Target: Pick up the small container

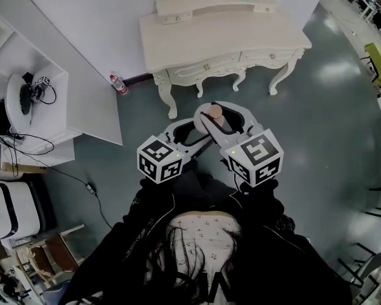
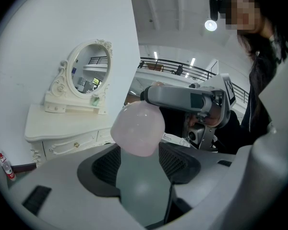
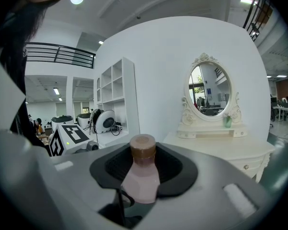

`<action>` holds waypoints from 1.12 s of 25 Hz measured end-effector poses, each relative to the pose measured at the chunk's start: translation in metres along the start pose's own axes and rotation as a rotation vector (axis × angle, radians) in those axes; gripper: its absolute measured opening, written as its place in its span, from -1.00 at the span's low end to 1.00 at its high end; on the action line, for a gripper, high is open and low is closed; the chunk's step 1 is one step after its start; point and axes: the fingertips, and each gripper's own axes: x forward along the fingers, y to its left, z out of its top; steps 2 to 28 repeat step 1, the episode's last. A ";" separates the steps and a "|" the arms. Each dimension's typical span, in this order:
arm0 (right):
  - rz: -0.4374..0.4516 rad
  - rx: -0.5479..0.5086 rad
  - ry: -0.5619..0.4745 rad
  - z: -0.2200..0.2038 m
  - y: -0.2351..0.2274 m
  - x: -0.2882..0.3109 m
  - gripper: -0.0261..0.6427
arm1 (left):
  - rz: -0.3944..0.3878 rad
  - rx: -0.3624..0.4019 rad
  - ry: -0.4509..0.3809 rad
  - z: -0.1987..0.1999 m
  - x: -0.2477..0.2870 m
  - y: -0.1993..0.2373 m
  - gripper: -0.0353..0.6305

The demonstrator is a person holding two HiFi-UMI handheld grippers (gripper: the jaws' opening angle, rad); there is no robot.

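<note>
Head view: the small container [image 1: 213,112] sits just above centre frame, where the left tongs [image 1: 202,124] and right tongs [image 1: 221,121] meet. Left gripper view: the left tongs [image 2: 139,162] clamp its pink body [image 2: 137,127]. Right gripper view: the right tongs [image 3: 143,169] grip it, brown cap [image 3: 143,147] up.

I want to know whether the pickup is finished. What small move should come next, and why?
Probably ease the left hand-held gripper open slightly while the right hand-held gripper grips firmly. The small container is already aloft and appears clamped in both pairs of jaws, so one grip seems enough.
</note>
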 end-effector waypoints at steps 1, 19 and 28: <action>0.001 -0.003 -0.001 0.001 -0.002 0.000 -0.48 | 0.001 0.003 -0.003 0.002 0.001 0.001 -0.20; 0.001 -0.003 -0.001 0.001 -0.002 0.000 -0.48 | 0.001 0.003 -0.003 0.002 0.001 0.001 -0.20; 0.001 -0.003 -0.001 0.001 -0.002 0.000 -0.48 | 0.001 0.003 -0.003 0.002 0.001 0.001 -0.20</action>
